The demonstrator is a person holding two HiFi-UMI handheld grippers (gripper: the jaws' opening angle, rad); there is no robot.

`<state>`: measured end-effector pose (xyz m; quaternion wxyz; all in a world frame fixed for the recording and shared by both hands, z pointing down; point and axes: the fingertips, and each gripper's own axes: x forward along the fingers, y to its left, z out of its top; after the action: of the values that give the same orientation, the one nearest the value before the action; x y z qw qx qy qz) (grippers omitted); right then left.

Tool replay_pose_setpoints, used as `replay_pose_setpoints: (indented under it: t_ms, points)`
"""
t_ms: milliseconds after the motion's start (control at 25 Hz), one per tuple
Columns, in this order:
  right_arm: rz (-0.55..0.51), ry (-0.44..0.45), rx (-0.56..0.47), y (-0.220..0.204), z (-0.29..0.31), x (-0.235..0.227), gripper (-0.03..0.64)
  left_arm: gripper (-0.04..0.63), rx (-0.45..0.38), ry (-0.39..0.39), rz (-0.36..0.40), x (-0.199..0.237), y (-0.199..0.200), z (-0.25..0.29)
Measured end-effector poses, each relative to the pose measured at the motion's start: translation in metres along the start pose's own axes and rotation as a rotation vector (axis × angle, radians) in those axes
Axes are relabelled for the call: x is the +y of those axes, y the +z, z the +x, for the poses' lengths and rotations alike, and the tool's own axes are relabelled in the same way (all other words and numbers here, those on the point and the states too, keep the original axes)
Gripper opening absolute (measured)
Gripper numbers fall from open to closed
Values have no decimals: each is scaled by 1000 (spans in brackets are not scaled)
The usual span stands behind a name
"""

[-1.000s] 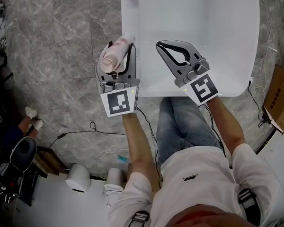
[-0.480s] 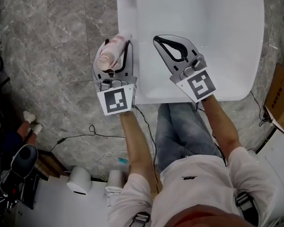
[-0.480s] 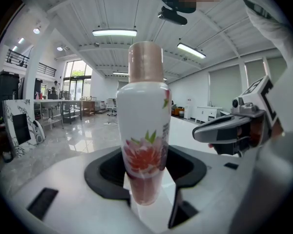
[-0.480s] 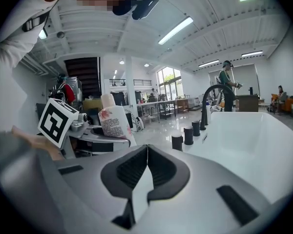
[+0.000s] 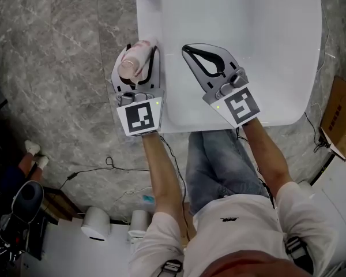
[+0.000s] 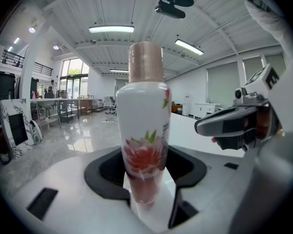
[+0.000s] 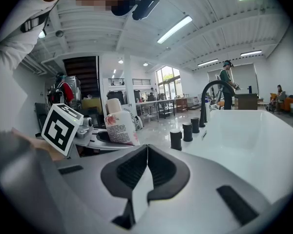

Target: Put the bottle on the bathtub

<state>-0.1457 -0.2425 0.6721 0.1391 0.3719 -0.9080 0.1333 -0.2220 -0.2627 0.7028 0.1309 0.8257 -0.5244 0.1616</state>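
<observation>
Left gripper (image 6: 146,182): fingers clamped on the lower body of the bottle (image 6: 145,111), which is white with a red flower print and a tan cap, and upright between them. The bottle's base is sunk behind the pads, unseen, so contact with anything below cannot be told. In the head view the bottle hangs at the left rim of the bathtub (image 5: 265,45). Right gripper (image 7: 147,172), just right of the left fingers: fingers pressed together, nothing between. Beyond its fingertips, on the tub rim: three black knobs (image 7: 176,139) and a black tap (image 7: 208,99). The head view shows only a black stub there, cut by the top edge. Left of the left fingers: grey marble floor (image 5: 57,68).
</observation>
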Motion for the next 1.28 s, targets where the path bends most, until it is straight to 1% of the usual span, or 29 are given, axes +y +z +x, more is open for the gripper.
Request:
replay_pose_setpoints:
  t_ms: [160, 440, 920, 960, 1080, 1280]
  points:
    - [3, -4, 9, -3, -1, 0, -5, 233, 8, -2, 16, 0, -3, 3]
    - [16, -13, 17, -6, 0, -5, -5, 234, -6, -2, 36, -1, 0, 10]
    - [27, 0, 17, -9, 9, -9, -5, 239, -37, 9, 6, 0, -2, 15]
    - [27, 1, 18, -10, 9, -9, -5, 243, -39, 7, 0, 0, -4, 16]
    - [29, 2, 20, -10, 10, -8, -5, 288, -42, 1, -2, -1, -5, 16]
    - [27, -3, 16, -6, 7, -7, -5, 298, -44, 8, -6, -2, -3, 12]
